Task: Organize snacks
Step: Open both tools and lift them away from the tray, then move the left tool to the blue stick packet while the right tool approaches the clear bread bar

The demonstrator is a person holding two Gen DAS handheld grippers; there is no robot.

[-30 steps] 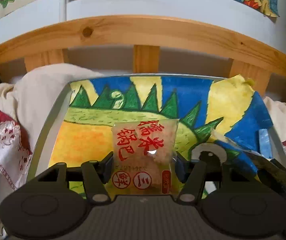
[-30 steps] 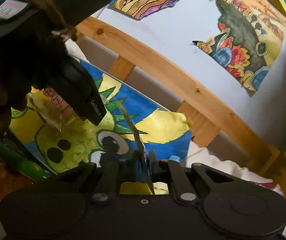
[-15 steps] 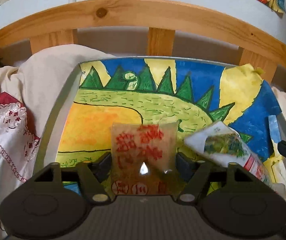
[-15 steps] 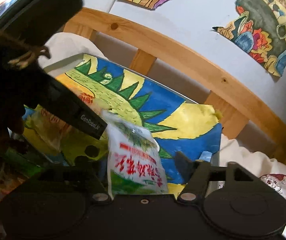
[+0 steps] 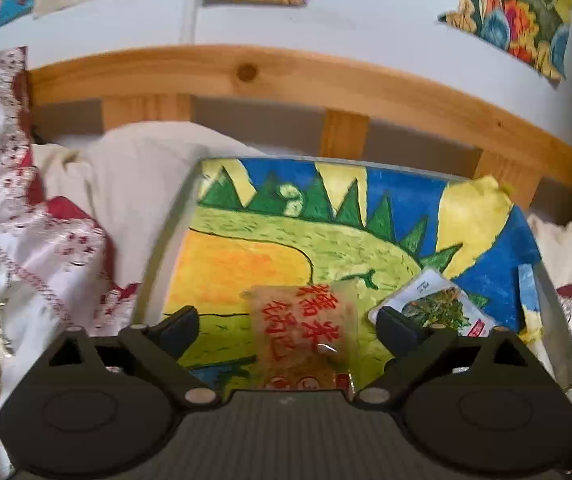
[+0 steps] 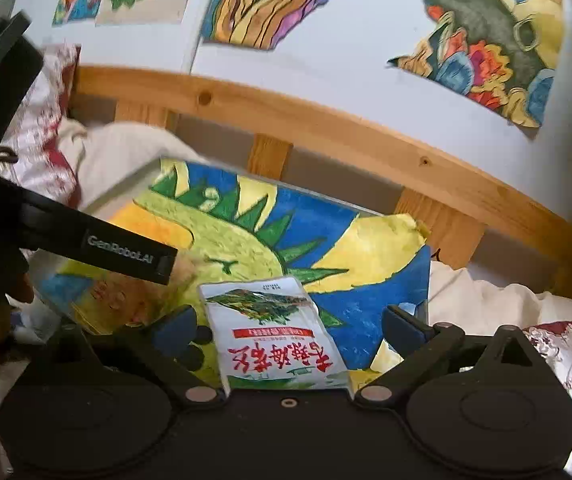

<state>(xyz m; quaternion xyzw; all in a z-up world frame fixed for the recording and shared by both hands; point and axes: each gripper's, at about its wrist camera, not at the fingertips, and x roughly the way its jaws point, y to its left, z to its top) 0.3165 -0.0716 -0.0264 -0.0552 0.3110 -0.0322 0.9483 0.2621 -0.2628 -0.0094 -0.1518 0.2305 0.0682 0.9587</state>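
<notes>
A clear snack packet with red characters lies flat on the tray's dinosaur painting. It sits between the fingers of my left gripper, whose jaws are opening wide and do not touch it. To its right lies a white packet with a green picture. In the right wrist view this white packet rests between the fingers of my right gripper, whose jaws are also opening and stand clear of it. One finger of the left gripper reaches in from the left over the blurred clear packet.
The tray's grey rim rests on bedding. A cream pillow and a white-and-red embroidered cloth lie to its left. A wooden headboard rail runs behind it, with paintings on the wall above.
Both grippers went from shut on their packets to wide open. Both packets now lie flat on the tray. The right gripper rose and rolled level; the left drew back.
</notes>
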